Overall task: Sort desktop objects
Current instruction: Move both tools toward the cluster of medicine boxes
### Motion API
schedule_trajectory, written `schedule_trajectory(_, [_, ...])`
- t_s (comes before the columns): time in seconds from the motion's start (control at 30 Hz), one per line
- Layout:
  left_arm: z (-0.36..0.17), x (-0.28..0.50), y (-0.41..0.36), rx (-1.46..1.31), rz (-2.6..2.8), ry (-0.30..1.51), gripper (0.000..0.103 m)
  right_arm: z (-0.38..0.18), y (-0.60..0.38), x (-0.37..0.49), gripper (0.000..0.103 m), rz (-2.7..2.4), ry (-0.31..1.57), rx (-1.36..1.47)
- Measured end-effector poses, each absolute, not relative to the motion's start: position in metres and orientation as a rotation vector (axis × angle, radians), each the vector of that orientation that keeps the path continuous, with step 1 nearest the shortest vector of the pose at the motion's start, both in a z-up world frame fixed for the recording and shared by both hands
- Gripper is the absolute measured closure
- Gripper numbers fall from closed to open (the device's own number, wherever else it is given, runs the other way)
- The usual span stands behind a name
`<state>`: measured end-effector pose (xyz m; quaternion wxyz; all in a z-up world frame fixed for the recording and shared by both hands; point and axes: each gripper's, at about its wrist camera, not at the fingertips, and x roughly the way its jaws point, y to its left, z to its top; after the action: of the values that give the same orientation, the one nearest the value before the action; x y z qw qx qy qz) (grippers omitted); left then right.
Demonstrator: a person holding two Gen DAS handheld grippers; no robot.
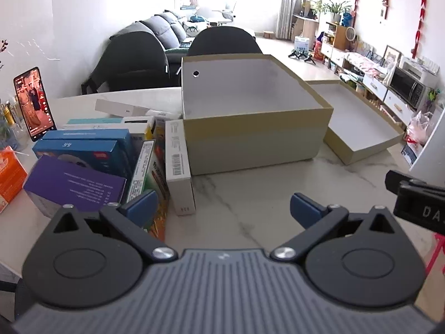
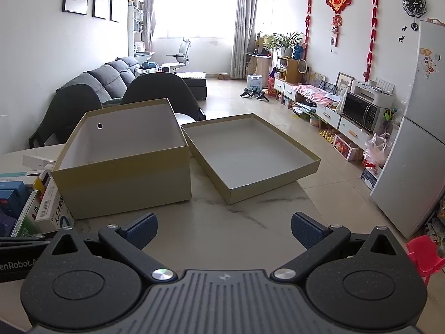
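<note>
An empty tan cardboard box (image 1: 256, 142) (image 2: 122, 178) stands on the marble table, its lid (image 1: 358, 122) (image 2: 250, 156) lying upturned to its right. Left of the box sits a cluster of small packages: a white box (image 1: 179, 167) on edge, blue boxes (image 1: 83, 147), a purple box (image 1: 75, 186) and a green and orange one (image 1: 150, 175). My left gripper (image 1: 222, 208) is open low over the bare marble, its left finger beside the packages. My right gripper (image 2: 224, 232) is open in front of the box and lid, holding nothing.
A phone (image 1: 34, 103) with a lit screen stands propped at the table's left, an orange carton (image 1: 9, 178) in front of it. Two dark chairs (image 1: 222, 41) stand behind the table. The table's right edge (image 2: 319, 203) drops to the floor.
</note>
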<state>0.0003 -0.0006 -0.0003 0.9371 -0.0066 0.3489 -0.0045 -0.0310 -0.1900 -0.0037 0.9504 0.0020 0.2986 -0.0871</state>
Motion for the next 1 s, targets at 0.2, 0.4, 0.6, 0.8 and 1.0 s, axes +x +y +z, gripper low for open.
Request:
schedule_trajectory(0.2, [0.001,0.000,0.006,-0.067,-0.020,0.712,0.000,-0.002,-0.189,-0.032,0.000,-0.171,0.617,0.007])
schedule_trajectory(0.4, [0.004,-0.008,0.004,-0.045,0.017,0.700,0.000,-0.001,-0.188,-0.033,0.000,-0.164,0.627,0.010])
schedule_trajectory(0.6, [0.004,-0.011,0.004,-0.041,0.025,0.707,0.000,-0.004,-0.182,-0.029,0.000,-0.150,0.639,0.008])
schedule_trajectory(0.8, [0.002,-0.012,0.007,-0.041,0.028,0.706,0.000,-0.005,-0.183,-0.030,0.000,-0.137,0.642,0.007])
schedule_trajectory(1.0, [0.002,-0.013,0.010,-0.044,0.034,0.701,0.000,-0.004,-0.179,-0.031,0.000,-0.126,0.640,-0.002])
